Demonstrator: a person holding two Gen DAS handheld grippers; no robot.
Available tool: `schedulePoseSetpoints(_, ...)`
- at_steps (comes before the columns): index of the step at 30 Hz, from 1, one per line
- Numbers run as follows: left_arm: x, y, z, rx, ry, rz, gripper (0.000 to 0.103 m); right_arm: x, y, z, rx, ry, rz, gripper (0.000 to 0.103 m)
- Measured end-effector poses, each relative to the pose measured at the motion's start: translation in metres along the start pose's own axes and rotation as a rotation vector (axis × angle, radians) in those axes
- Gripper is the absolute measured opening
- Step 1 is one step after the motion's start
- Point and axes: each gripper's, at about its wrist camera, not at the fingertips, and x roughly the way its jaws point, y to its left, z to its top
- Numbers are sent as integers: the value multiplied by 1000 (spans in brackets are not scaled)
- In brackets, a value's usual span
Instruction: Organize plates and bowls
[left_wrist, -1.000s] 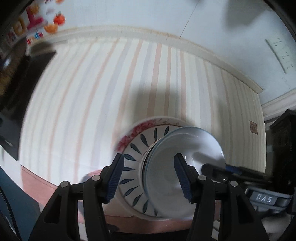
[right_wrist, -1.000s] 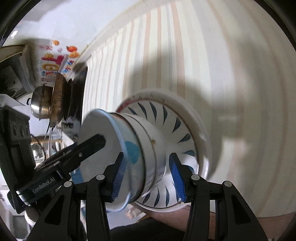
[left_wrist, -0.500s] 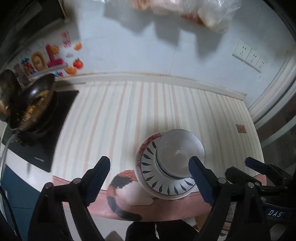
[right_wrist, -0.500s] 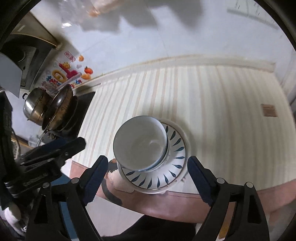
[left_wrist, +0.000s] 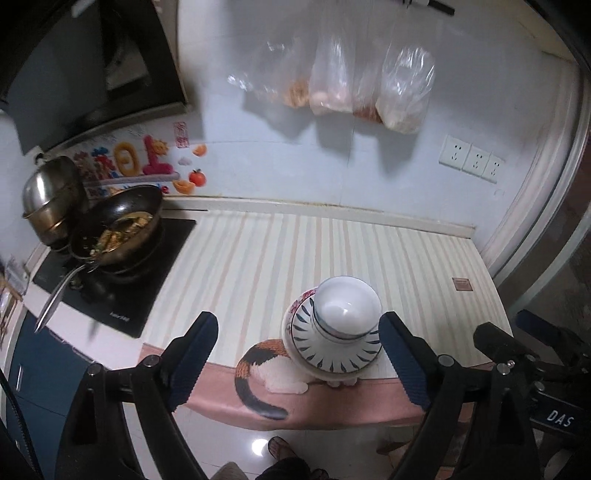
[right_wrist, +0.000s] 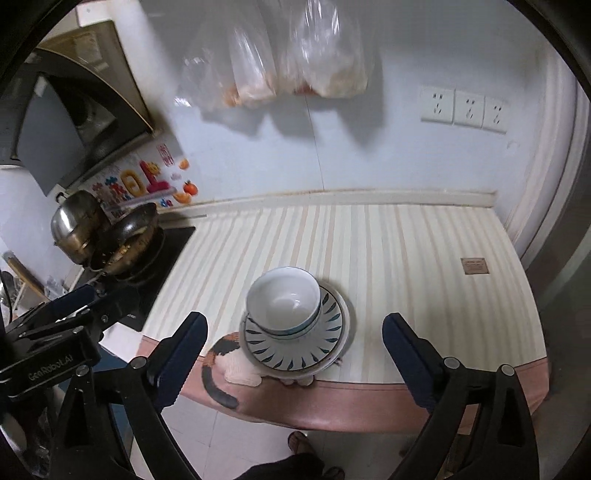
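The left gripper (left_wrist: 297, 350) and right gripper (right_wrist: 295, 350) hover empty above the counter's front edge, jaws wide and opening. Below them, stacked white bowls (right_wrist: 283, 300) sit on blue-leaf plates (right_wrist: 295, 347) atop the striped mat (right_wrist: 388, 258), near the wok (left_wrist: 118, 229).

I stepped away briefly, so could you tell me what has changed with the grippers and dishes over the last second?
Both grippers, left and right, let go of the bowls, drew back upward, and their jaws are opening, empty. The bowls stayed stacked on the plates.
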Motion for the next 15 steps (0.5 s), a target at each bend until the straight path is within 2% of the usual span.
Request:
schedulePoseSetpoints(9,-58,-4,-44,-7,5,39,89,-90,16,-52,-49,-45,5,99)
schedulePoseSetpoints(15,-90,-4,-66,-2,0,43,89,-130,25,-75,-71,-61,-4,99)
